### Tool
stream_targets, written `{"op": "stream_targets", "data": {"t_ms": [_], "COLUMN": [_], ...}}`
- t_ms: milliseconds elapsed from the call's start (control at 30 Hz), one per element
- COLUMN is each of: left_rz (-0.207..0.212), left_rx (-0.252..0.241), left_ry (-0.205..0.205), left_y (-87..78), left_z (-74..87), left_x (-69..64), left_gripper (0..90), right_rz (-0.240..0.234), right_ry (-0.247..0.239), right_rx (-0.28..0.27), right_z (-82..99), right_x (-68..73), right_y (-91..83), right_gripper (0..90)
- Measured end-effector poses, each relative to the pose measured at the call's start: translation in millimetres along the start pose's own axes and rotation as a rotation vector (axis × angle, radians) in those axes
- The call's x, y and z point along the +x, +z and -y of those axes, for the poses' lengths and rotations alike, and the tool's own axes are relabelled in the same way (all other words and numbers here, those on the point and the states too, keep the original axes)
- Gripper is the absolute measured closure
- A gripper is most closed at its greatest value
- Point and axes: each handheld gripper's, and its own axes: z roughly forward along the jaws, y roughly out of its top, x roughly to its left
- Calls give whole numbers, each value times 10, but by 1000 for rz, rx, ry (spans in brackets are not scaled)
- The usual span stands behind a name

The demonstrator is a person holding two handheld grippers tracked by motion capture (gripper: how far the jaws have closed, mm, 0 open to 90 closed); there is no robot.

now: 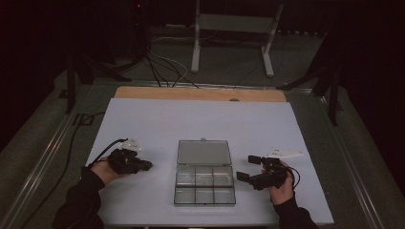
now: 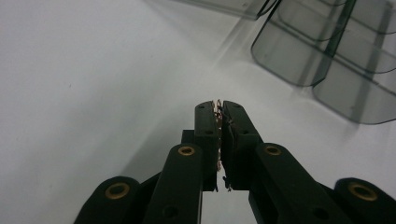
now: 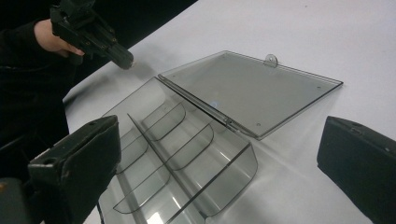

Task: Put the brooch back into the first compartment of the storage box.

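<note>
My left claw [image 1: 147,165] is pressed together, empty, at 9 o'clock of the clear compartment box [image 1: 205,183], lid [image 1: 204,152] flat open. Right claw [image 1: 247,168] spread at 3 o'clock. White counter [image 1: 157,124] between.

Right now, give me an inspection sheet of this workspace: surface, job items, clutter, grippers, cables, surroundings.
Surface: white sheet over a wooden tabletop, bare apart from the box.
Job's things: clear smoky plastic compartment box, six compartments with nothing in them, its hinged lid folded open flat behind it.
Clutter: nothing seen.
Grippers: left gripper shut, left of the box, with a small scrap between its jaw tips that I cannot identify; right gripper open, right of the box, holding nothing.
Cables: one trails from each gripper; more cross the floor beyond the table.
Surroundings: dark room, grey metal stand behind the table.
</note>
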Motion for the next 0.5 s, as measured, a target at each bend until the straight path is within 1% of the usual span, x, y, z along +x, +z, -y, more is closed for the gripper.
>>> {"op": "stream_targets", "data": {"t_ms": [33,100,267,367,500], "left_rz": [-5,2,-1,10,14], "left_rx": [-1,-4,-11,-13,-18], "left_ry": [4,7,23,41,48], "left_y": [-1,-11,-27,-27,-27], "left_z": [-11,-31,-83,-110,-141], "left_x": [-16,-34,-88,-123,-155], "left_gripper": [867,867,867,867,867], "right_rz": [-1,0,-2,-2,-3], "right_ry": [0,-1,2,1,1], "right_rx": [-1,-2,-2,-1,-2], "right_z": [0,-2,-1,-1,-3], "right_x": [0,1,-1,0,0], "right_y": [-1,-4,-5,-4,-6], "right_gripper": [0,0,0,0,0]}}
